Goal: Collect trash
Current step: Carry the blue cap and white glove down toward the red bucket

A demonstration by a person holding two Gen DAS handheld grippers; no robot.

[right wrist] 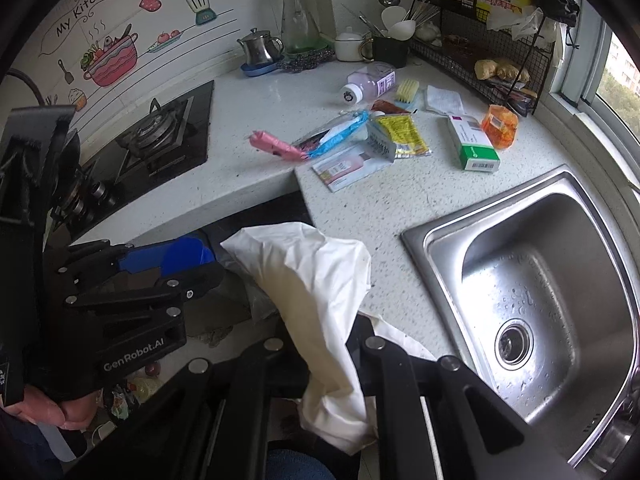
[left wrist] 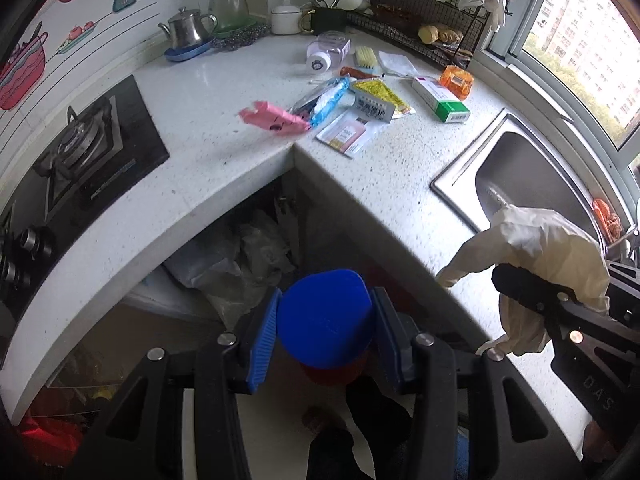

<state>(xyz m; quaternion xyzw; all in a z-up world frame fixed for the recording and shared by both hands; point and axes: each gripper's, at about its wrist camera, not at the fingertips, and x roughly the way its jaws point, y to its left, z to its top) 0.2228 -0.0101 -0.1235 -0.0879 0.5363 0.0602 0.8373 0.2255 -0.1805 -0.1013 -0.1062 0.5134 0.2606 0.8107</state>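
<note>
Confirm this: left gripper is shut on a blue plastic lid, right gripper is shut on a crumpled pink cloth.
Not quite. The right gripper is shut on a crumpled cream-white cloth, not pink, as the right wrist view shows. The left gripper is indeed shut on the blue plastic lid.

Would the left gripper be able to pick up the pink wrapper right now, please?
Probably not yet: the left gripper is shut on a blue-capped container, below the counter edge. The pink wrapper itself lies uncovered.
</note>
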